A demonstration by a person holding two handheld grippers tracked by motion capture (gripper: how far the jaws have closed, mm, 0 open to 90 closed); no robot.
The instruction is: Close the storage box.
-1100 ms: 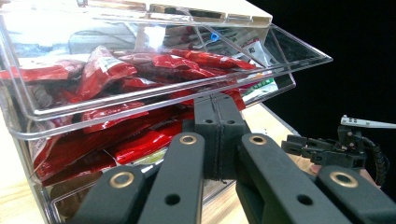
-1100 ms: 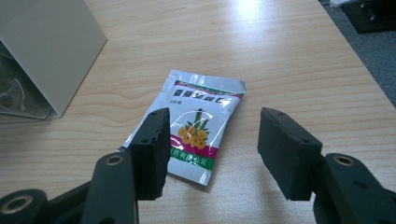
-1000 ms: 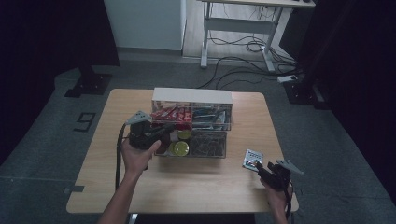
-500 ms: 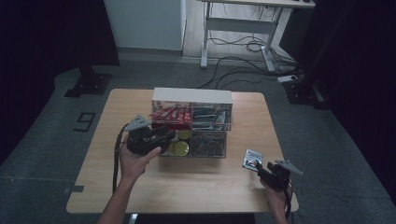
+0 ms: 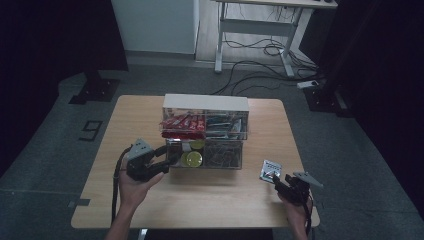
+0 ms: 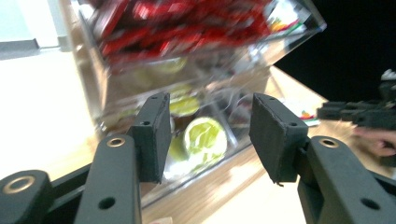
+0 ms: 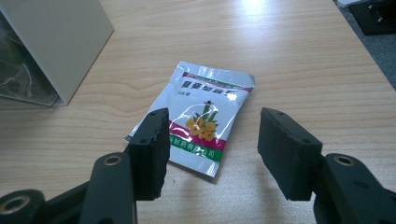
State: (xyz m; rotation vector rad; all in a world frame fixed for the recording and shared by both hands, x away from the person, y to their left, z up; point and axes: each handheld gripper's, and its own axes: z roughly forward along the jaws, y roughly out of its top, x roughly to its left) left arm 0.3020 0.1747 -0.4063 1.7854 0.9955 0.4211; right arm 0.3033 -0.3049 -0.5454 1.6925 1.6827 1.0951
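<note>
A clear drawer organiser (image 5: 205, 130) stands mid-table, with red packets (image 5: 182, 122) in its upper tier and round yellow-green packs (image 5: 192, 159) in the lower left drawer. My left gripper (image 5: 170, 162) sits at that drawer's left front corner. Its jaws have just been opening, and they stand open with nothing between them. In the left gripper view, the gripper (image 6: 208, 133) faces the yellow-green packs (image 6: 205, 137) through the clear wall. My right gripper (image 5: 277, 181) hovers open near the table's front right, just over a white sachet (image 5: 270, 170). The sachet (image 7: 205, 116) lies flat beyond the open right gripper (image 7: 212, 126).
The wooden table (image 5: 140, 115) has bare room left of the organiser and along the front. The organiser's beige side wall (image 7: 56, 42) stands left of the sachet. A desk frame and cables (image 5: 260, 50) lie on the floor beyond the table.
My left gripper has drawn back toward the near left and sunk a little, and its jaws went from shut to open. The right gripper and the sachet have not moved.
</note>
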